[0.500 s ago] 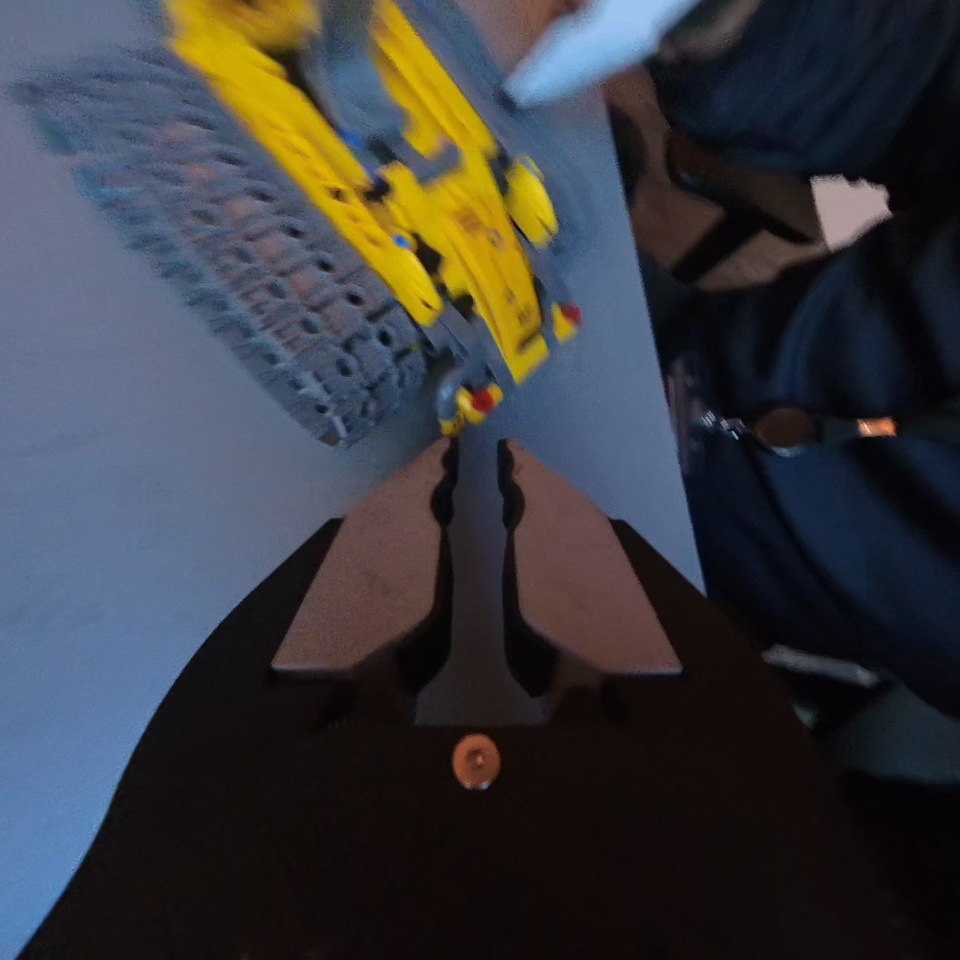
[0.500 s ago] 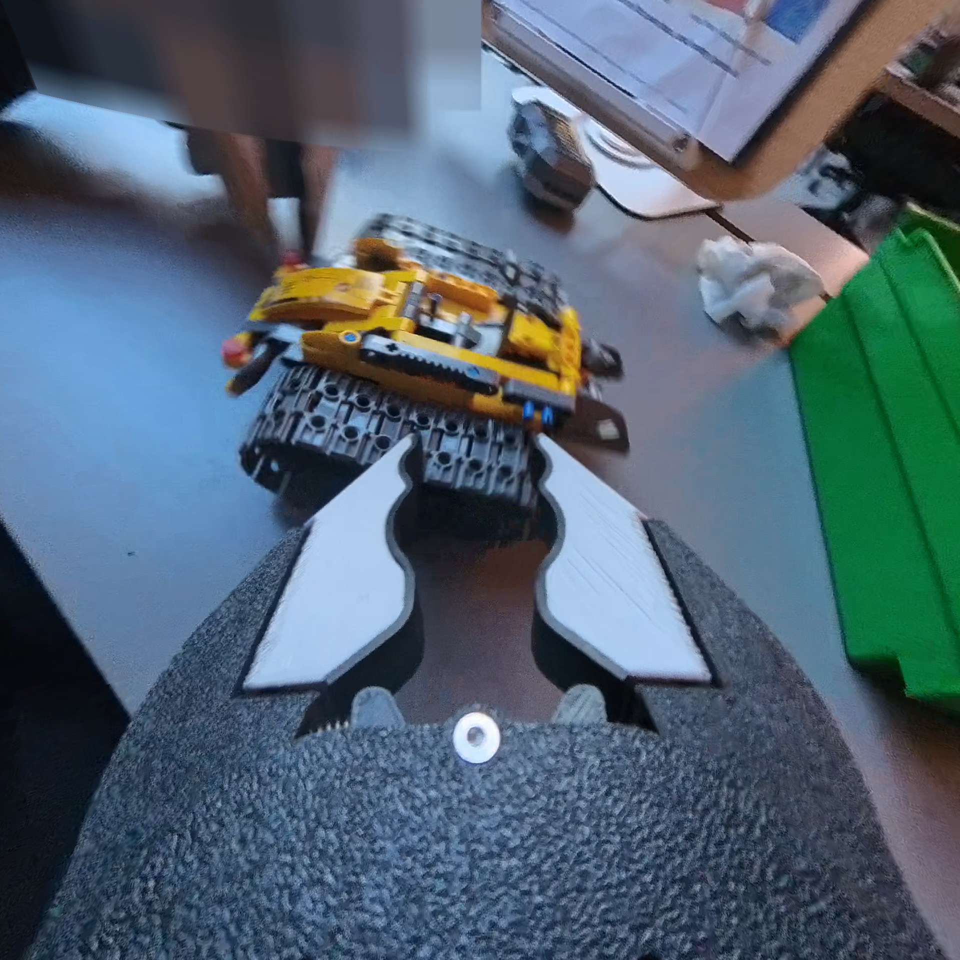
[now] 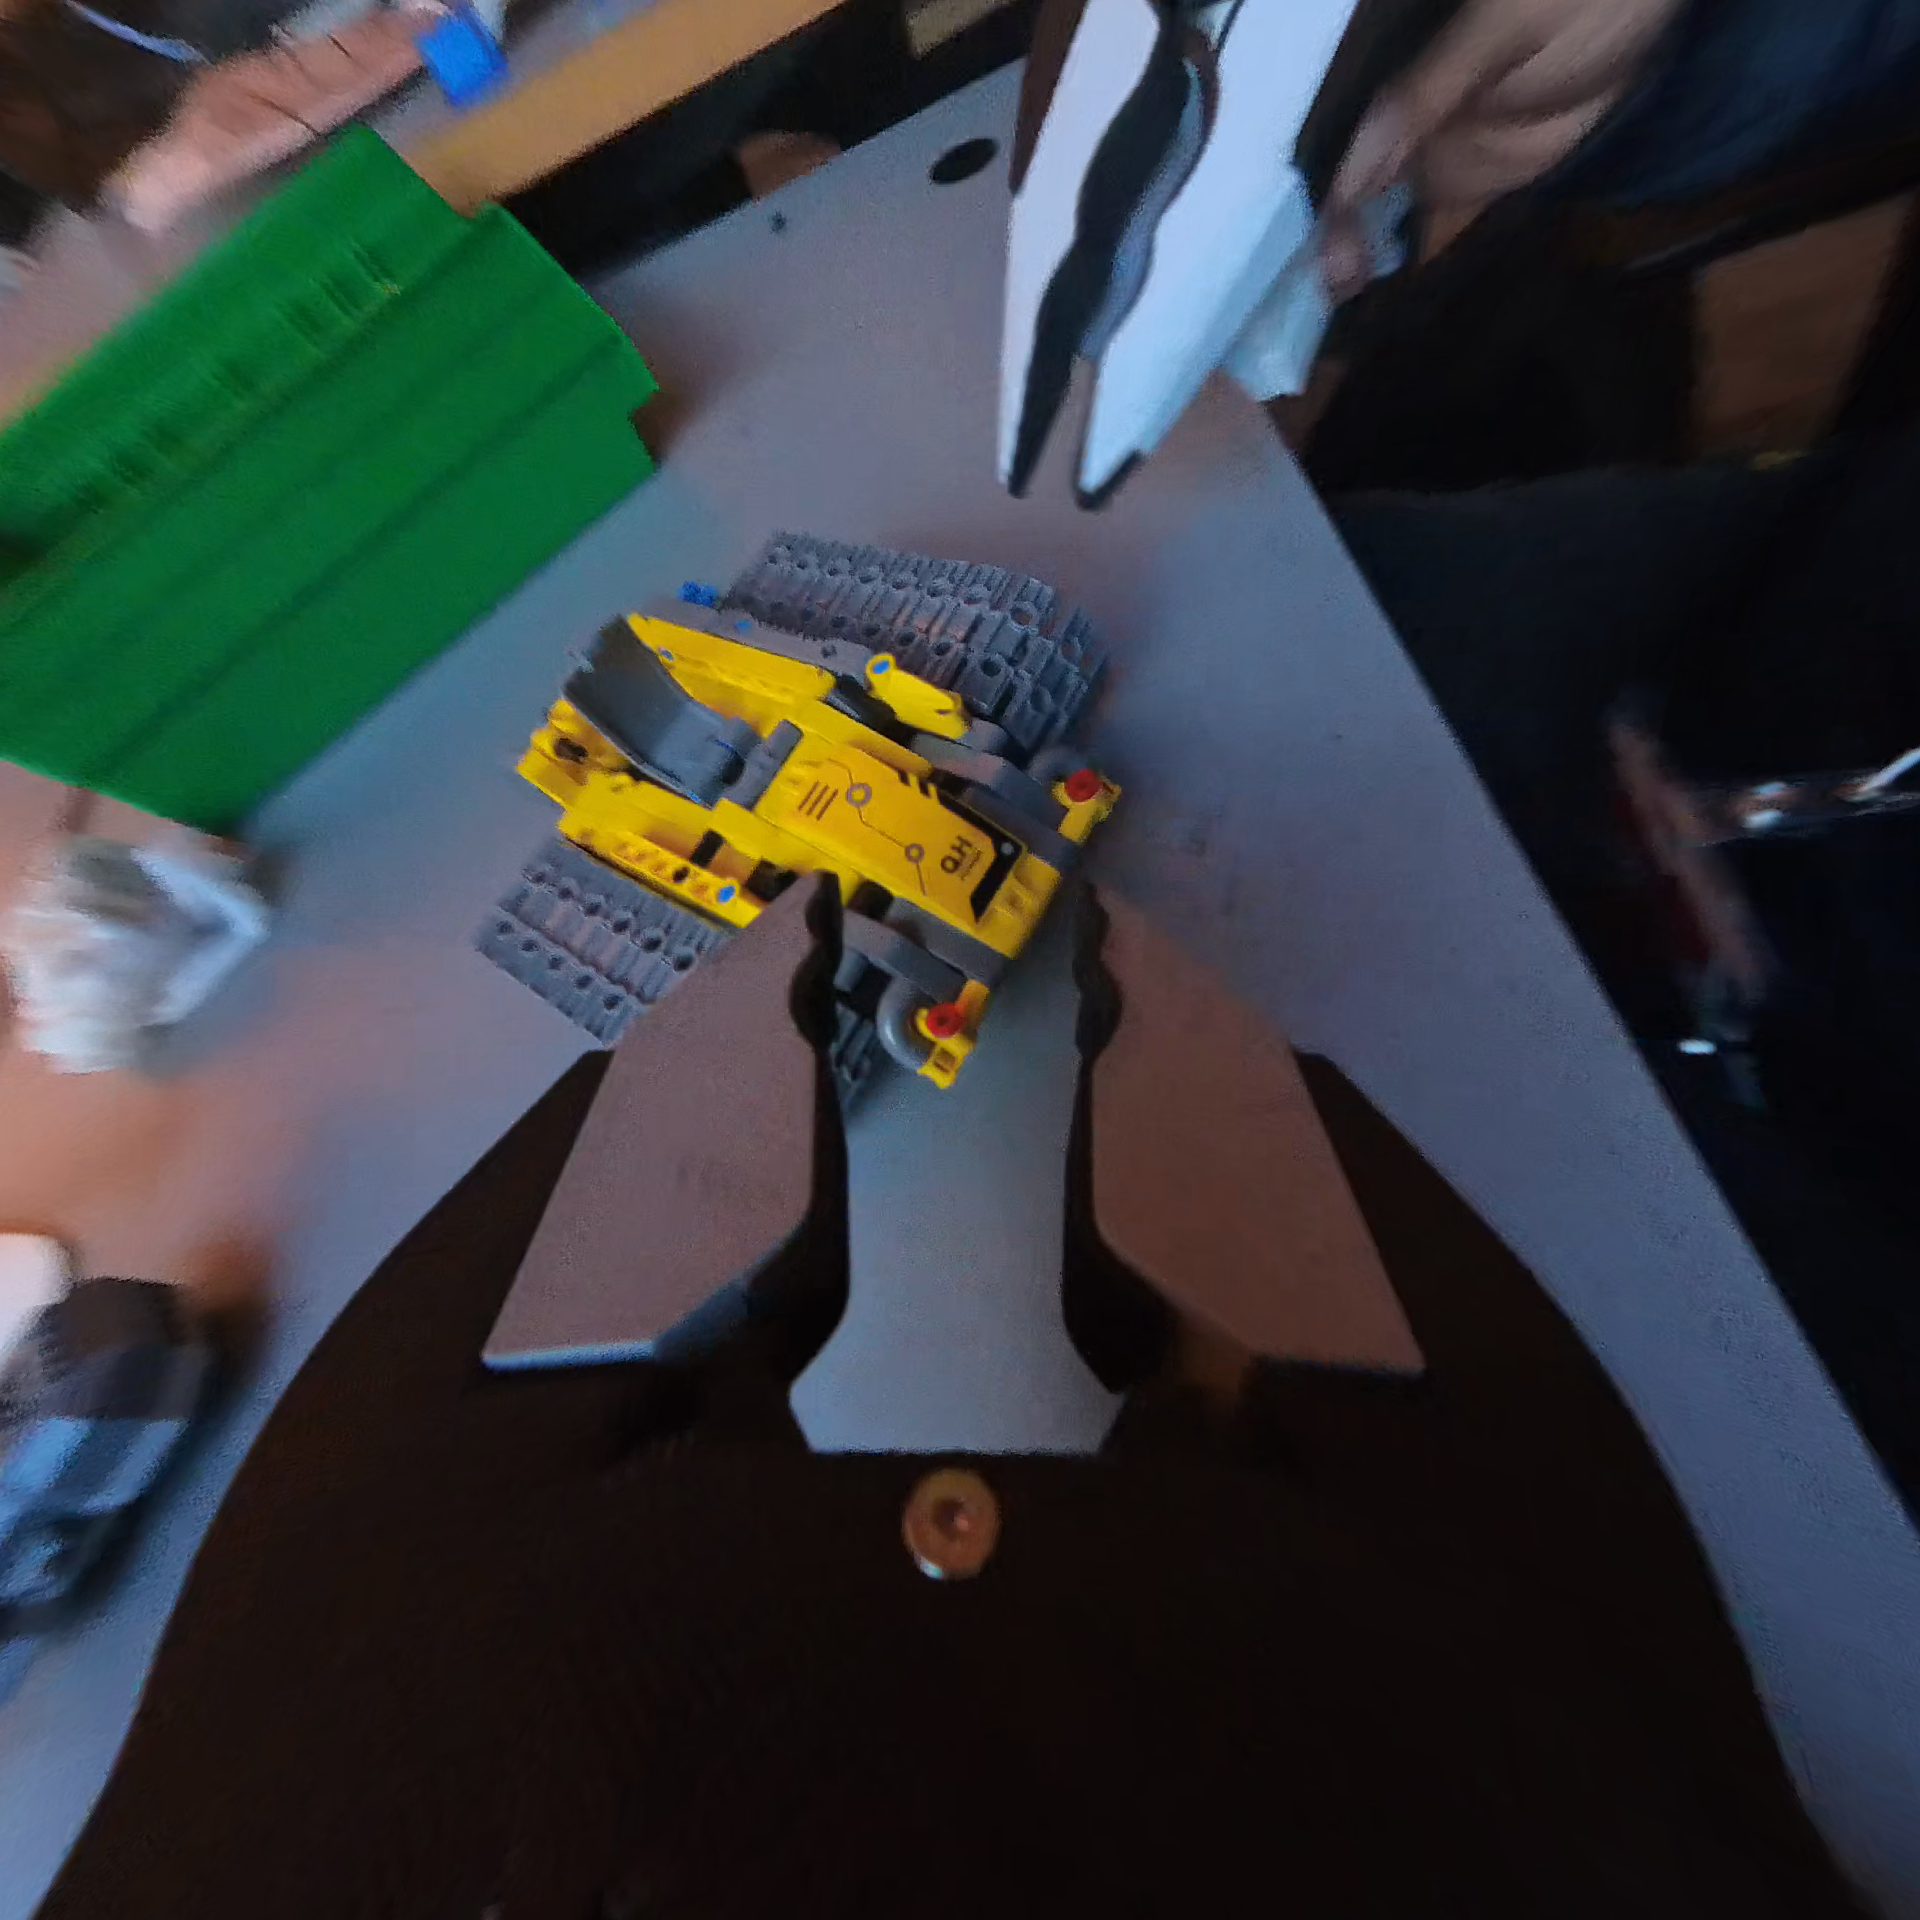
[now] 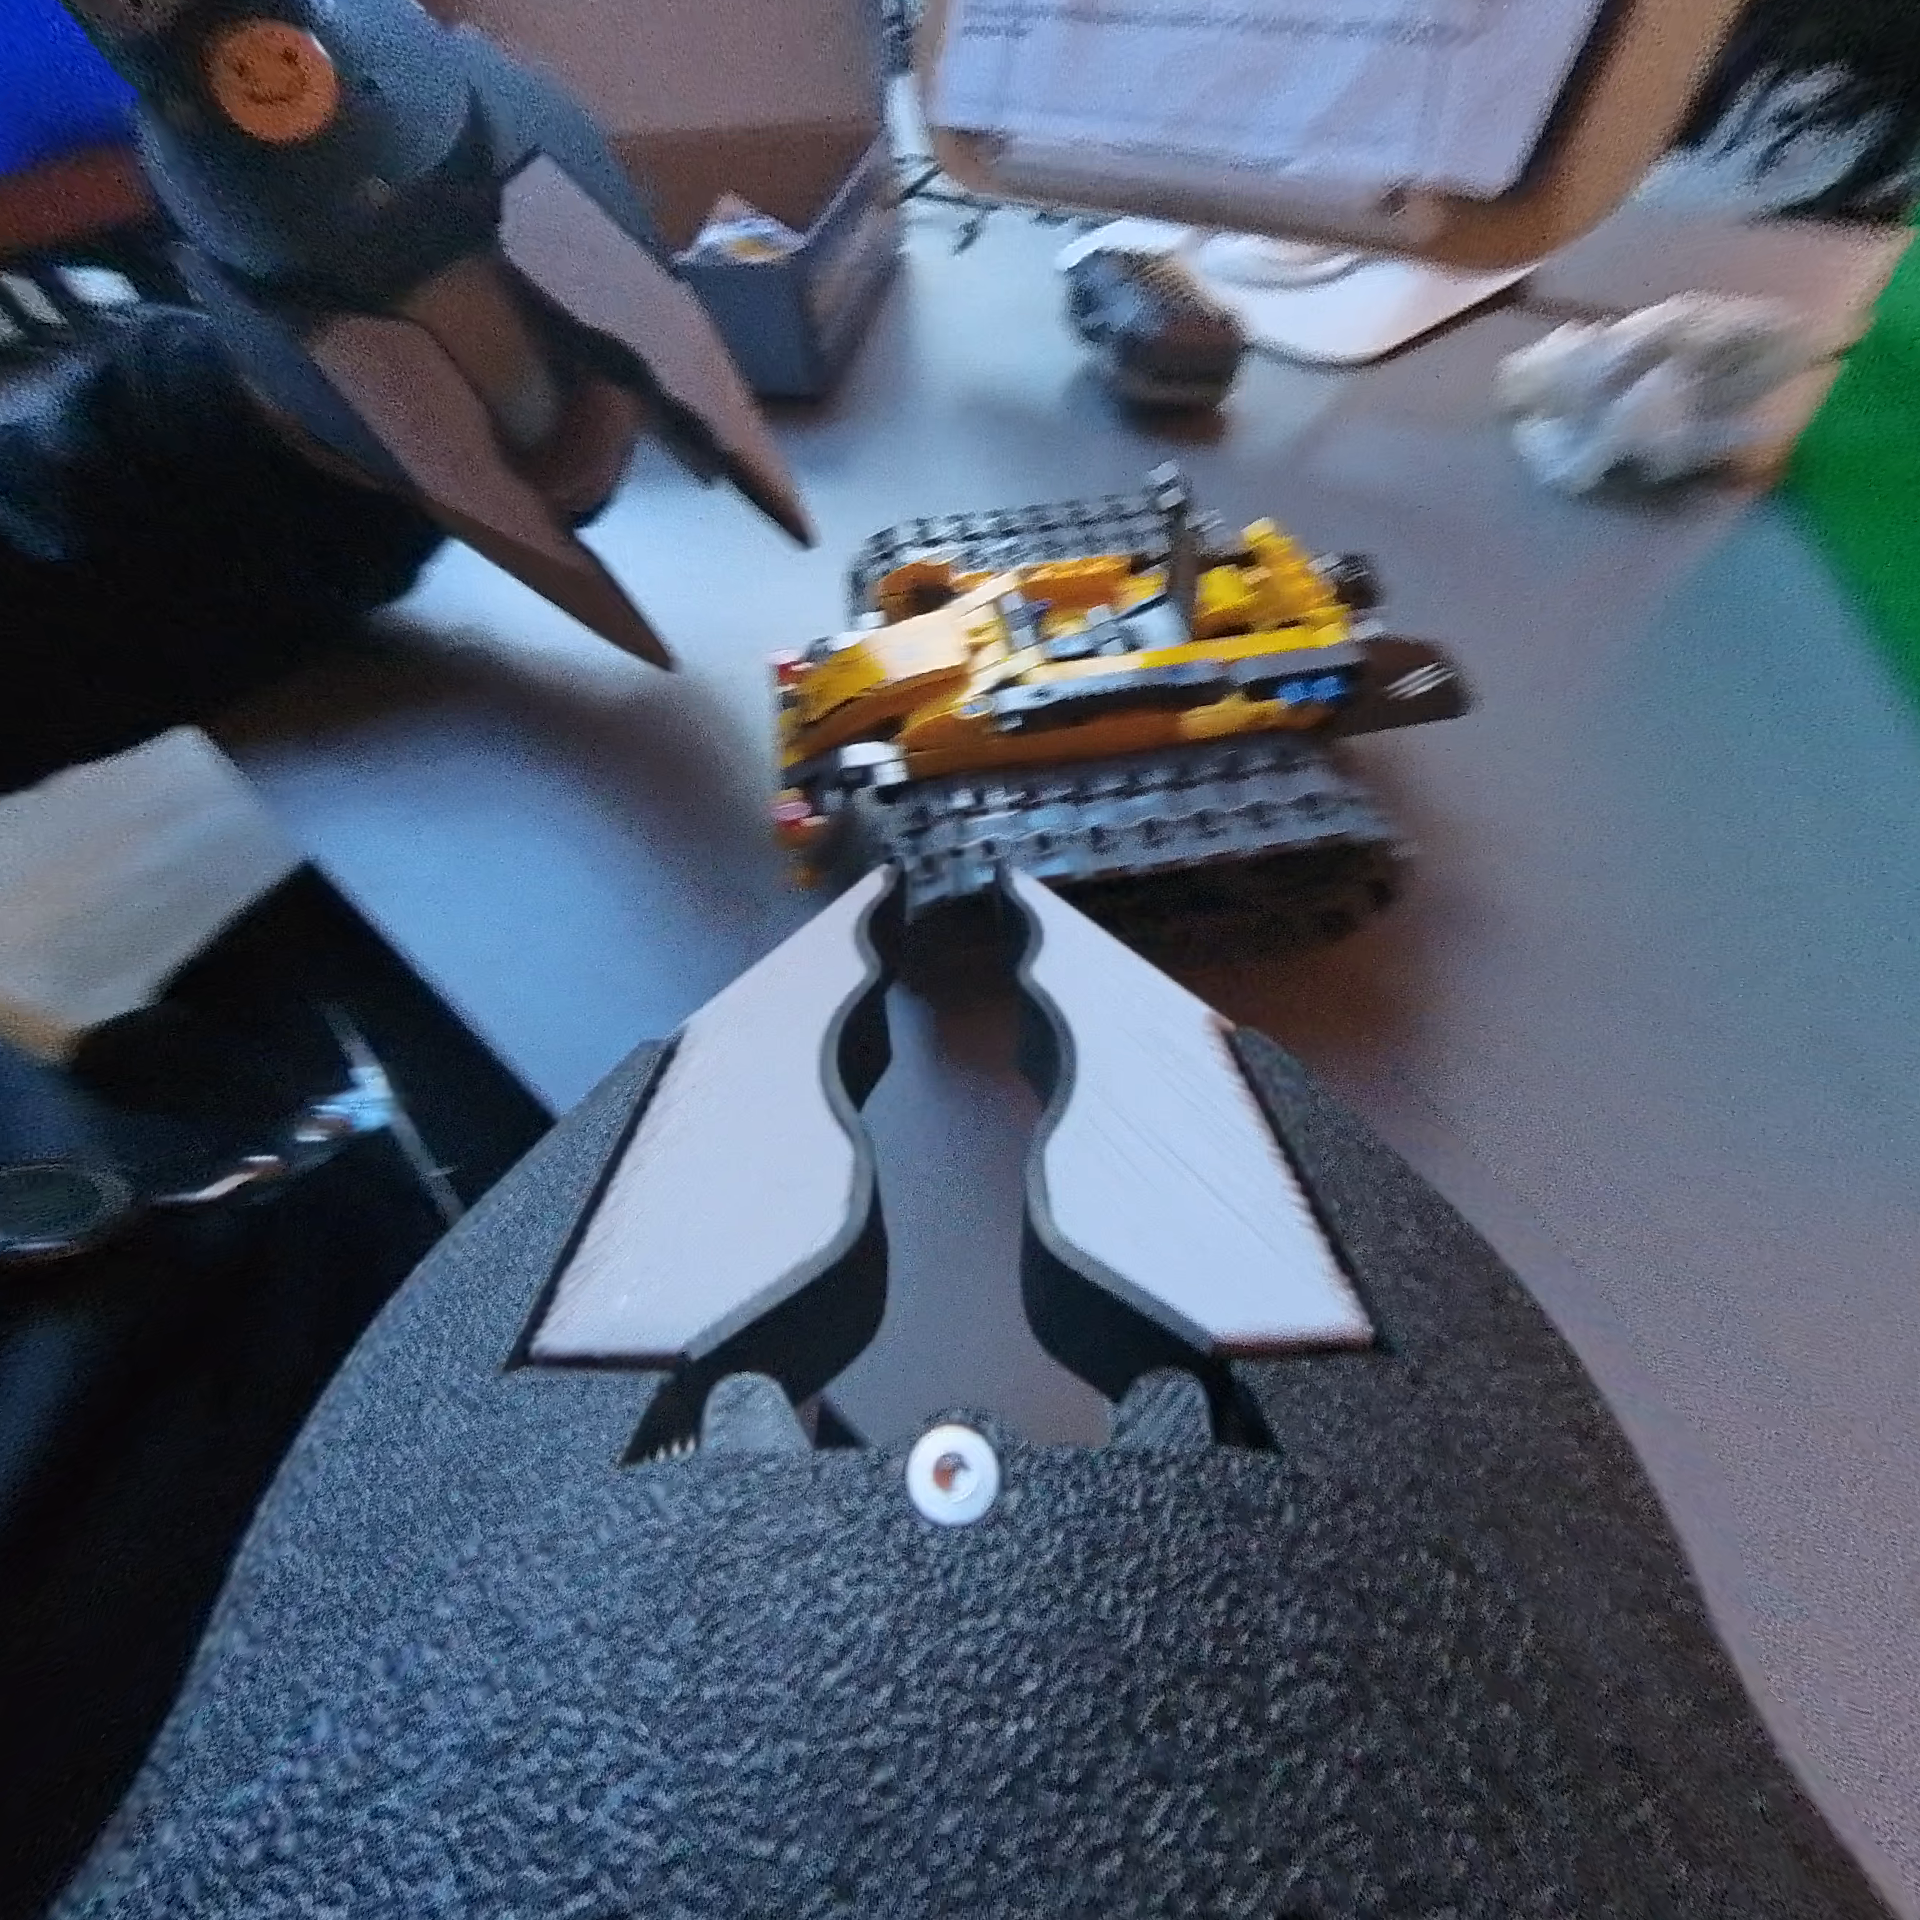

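A yellow brick-built vehicle [image 3: 831,790] with grey tracks stands on the grey table [image 3: 1299,831]. My left gripper [image 3: 954,899] is open and empty. Its tips hang just over the vehicle's rear end, where red studs show. My right gripper [image 4: 948,878] is empty, its jaws a narrow gap apart, with its tips just short of the vehicle's [image 4: 1091,707] near track. In the left wrist view the right gripper [image 3: 1060,488] hangs beyond the vehicle without touching it. In the right wrist view the left gripper [image 4: 738,603] points down at the vehicle's left end.
A green bin [image 3: 312,468] sits beside the vehicle and also shows in the right wrist view [image 4: 1860,520]. Crumpled white paper [image 4: 1642,395], a dark round object [image 4: 1153,322] and a small dark box [image 4: 790,291] lie behind. The table edge [image 3: 1475,790] runs near a person in dark clothes. About 10 cm separates my left fingertips from my right.
My left gripper has opened wide and drawn back from the vehicle, so more of the table shows. My right gripper's jaws have narrowed, and it has swung toward the vehicle's rear track.
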Available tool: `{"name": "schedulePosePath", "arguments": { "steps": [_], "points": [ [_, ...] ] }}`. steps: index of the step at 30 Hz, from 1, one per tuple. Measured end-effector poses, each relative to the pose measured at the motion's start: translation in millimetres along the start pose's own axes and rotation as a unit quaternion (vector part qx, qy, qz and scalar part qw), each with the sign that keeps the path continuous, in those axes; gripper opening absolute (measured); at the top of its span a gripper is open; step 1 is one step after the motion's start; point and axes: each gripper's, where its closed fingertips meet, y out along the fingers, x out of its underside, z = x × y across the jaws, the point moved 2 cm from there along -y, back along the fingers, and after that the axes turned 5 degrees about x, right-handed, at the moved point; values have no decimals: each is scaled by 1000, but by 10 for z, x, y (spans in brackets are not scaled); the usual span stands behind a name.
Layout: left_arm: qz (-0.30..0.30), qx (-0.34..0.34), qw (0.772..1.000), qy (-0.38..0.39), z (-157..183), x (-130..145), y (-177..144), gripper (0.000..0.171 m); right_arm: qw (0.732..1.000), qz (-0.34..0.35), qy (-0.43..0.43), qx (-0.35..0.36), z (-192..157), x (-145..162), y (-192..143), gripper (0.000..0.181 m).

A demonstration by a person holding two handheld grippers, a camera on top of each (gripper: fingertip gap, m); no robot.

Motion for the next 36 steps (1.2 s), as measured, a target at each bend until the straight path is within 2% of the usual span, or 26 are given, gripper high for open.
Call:
{"name": "schedulePosePath", "arguments": {
  "steps": [4,6,7,10,15,19,22,24,27,29,32,36],
  "points": [
    [-37,-125,983,126,77,5,120,30,994,-27,88,-63,-318,137,164,20],
    [-62,-144,977,142,100,84,195,31,991,-55,107,-56,-339,243,294,20],
    [-76,-146,976,144,108,131,232,34,990,-60,115,-54,-347,265,347,13],
    [-112,-176,960,189,85,204,300,39,985,-50,156,-45,-352,271,462,7],
    [-177,-270,888,326,-50,171,443,46,973,-13,213,-83,-393,209,472,14],
    [-204,-304,854,369,-107,168,520,43,971,-19,215,-104,-406,197,456,15],
    [-206,-313,855,358,-122,130,489,41,971,-26,205,-121,-451,208,456,16],
    [-187,-318,864,343,-137,73,429,36,979,-18,175,-103,-419,188,437,17],
    [-143,-321,885,305,-157,-77,315,31,997,17,65,-48,-356,24,304,18],
    [-113,-329,896,275,-195,-209,230,26,999,34,-23,-3,-319,-112,189,18],
    [-97,-332,904,250,-249,-323,184,25,988,36,-135,70,-232,-245,87,27],
    [-96,-311,917,229,-322,-535,139,23,945,59,-281,155,-132,-508,3,34]
  ]
}}
